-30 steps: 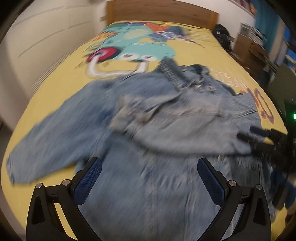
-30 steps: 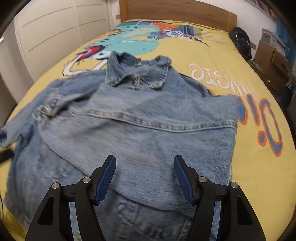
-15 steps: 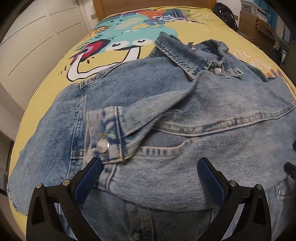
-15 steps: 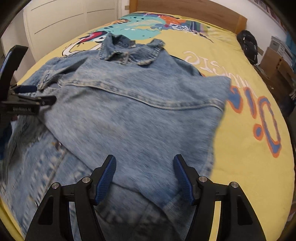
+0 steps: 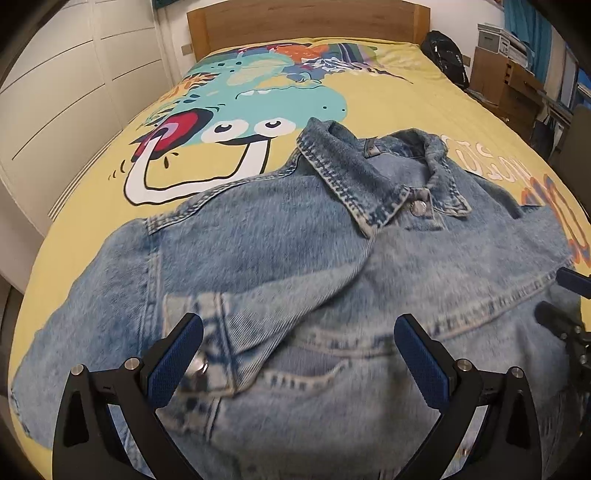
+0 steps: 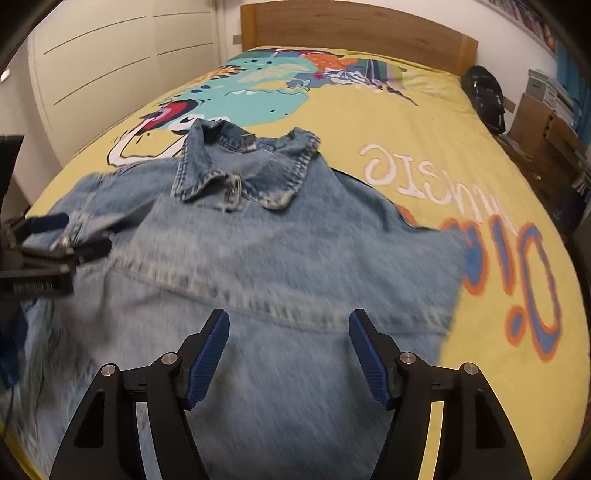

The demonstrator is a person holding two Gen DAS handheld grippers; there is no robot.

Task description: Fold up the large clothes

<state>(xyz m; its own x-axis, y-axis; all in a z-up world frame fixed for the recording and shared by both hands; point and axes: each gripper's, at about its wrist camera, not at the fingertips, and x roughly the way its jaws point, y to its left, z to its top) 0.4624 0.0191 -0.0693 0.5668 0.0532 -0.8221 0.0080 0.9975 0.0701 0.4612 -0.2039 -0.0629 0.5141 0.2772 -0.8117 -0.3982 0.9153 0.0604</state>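
Observation:
A light blue denim jacket [image 5: 258, 251] lies front up on the bed, collar toward the headboard, one sleeve folded across its chest. The sleeve's cuff with a metal button [image 5: 201, 367] lies by my left gripper's left pad. My left gripper [image 5: 297, 354] is open and empty, low over the cuff. My right gripper [image 6: 290, 347] is open and empty above the jacket's [image 6: 295, 258] right half. The left gripper [image 6: 62, 236] shows in the right wrist view at the cuff; the right gripper's fingertips [image 5: 565, 295] show at the left wrist view's right edge.
The bed has a yellow cover [image 5: 110, 177] with a cartoon print and a wooden headboard [image 5: 306, 22]. White wardrobe doors [image 5: 55, 92] stand along the left side. A black bag [image 6: 484, 96], boxes and shelves [image 6: 539, 122] stand to the right of the bed.
The left gripper has moved toward the sleeve cuff, which now lies between its pads. The right gripper has shifted over the jacket's right half. Both stay open.

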